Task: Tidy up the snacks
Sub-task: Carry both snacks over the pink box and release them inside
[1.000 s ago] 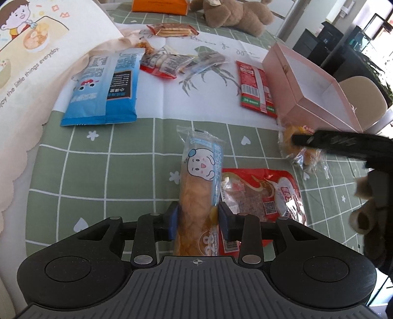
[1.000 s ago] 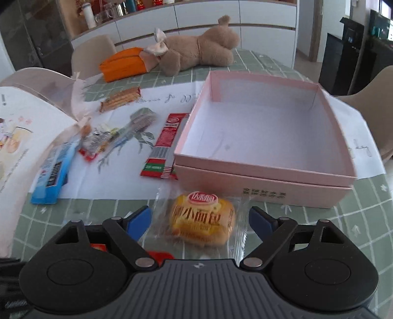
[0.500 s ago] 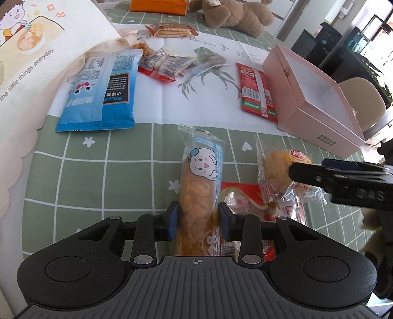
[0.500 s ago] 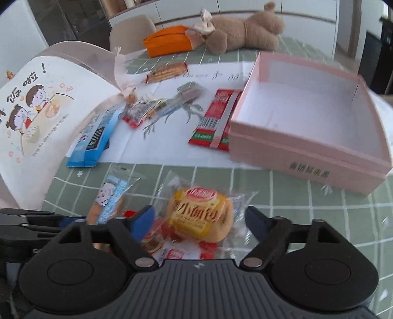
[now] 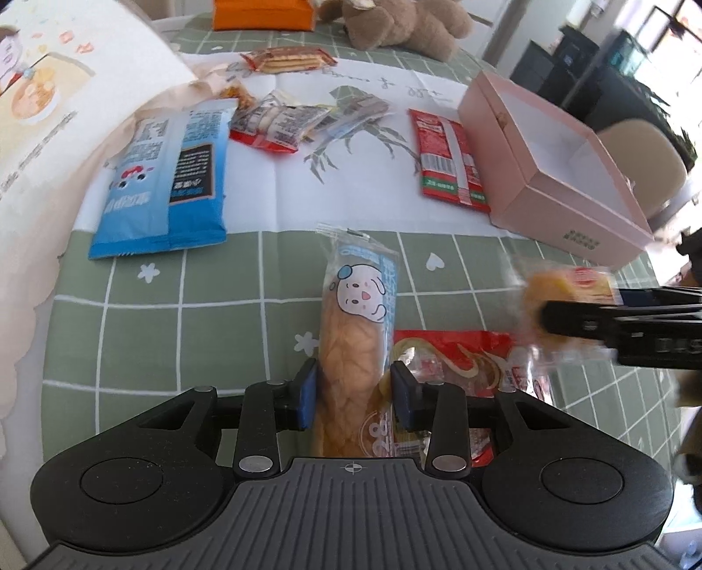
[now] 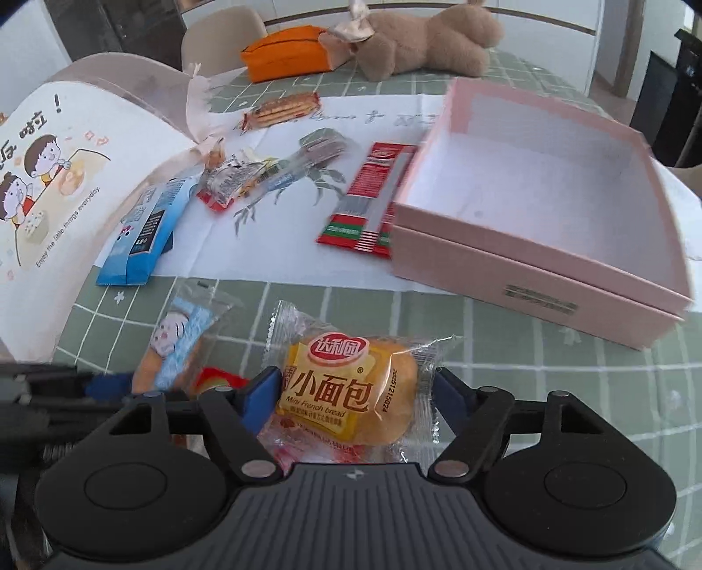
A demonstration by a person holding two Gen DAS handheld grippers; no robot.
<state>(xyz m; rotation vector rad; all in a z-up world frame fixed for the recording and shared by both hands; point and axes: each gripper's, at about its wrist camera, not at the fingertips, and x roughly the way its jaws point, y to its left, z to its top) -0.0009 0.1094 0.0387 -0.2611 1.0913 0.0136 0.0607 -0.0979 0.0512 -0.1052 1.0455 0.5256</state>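
My left gripper [image 5: 353, 394] is shut on the near end of a long bread packet with a cartoon face [image 5: 357, 320]; the packet's far end points up the green checked tablecloth. Just to its right, my right gripper [image 6: 355, 390] has a yellow mini bread packet [image 6: 351, 390] between its jaws. The jaws are closing and the blue pads [image 6: 263, 392] touch the wrapper on both sides. In the left wrist view that packet [image 5: 570, 285] is blurred behind a black finger [image 5: 583, 322]. The open pink box [image 6: 526, 280] stands at the right with nothing in it.
A red snack packet [image 5: 460, 359] lies under both breads. Beyond lie a blue packet [image 5: 166, 175], small wrapped snacks [image 5: 281, 125], a long red packet [image 5: 447, 162] beside the box, and biscuits [image 5: 285, 59]. A teddy bear [image 6: 421, 39], an orange pouch [image 6: 285, 52] and a cartoon-printed bag [image 6: 52, 175] border the table.
The right gripper and the mini bread shifted from right by the pink box toward the left gripper, over the red packet, and its jaws narrowed. The left gripper kept its hold.
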